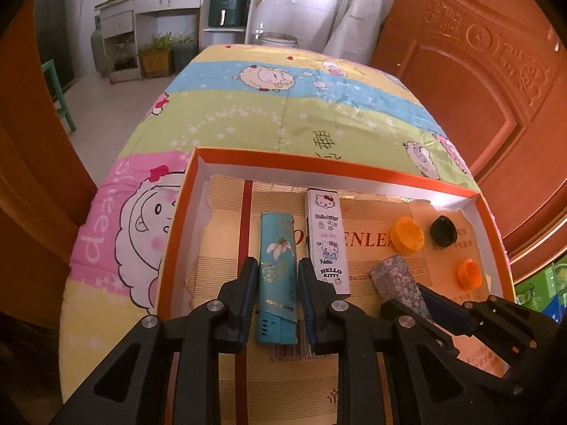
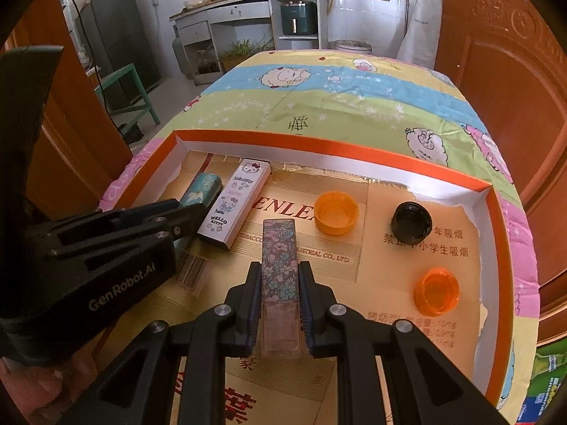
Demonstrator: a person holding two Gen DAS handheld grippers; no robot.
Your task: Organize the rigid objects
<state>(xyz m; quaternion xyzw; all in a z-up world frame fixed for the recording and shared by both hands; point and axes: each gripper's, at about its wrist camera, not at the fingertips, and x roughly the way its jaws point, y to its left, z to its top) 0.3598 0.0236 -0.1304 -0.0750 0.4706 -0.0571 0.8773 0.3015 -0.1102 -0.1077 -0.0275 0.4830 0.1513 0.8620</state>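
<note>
Left gripper: angled steeply down into the orange tray, fingers straddling the teal lighter with slight gaps either side; lighter's long axis runs straight ahead.
Right gripper: same downward tilt, pinching the floral lighter, pointing ahead; its clear near end is blurred.

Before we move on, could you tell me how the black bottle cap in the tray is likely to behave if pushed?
The black bottle cap looks like small rigid plastic, so probably light and stiff. It lies tilted, and being round it may roll or skid across the glossy gold liner.
</note>
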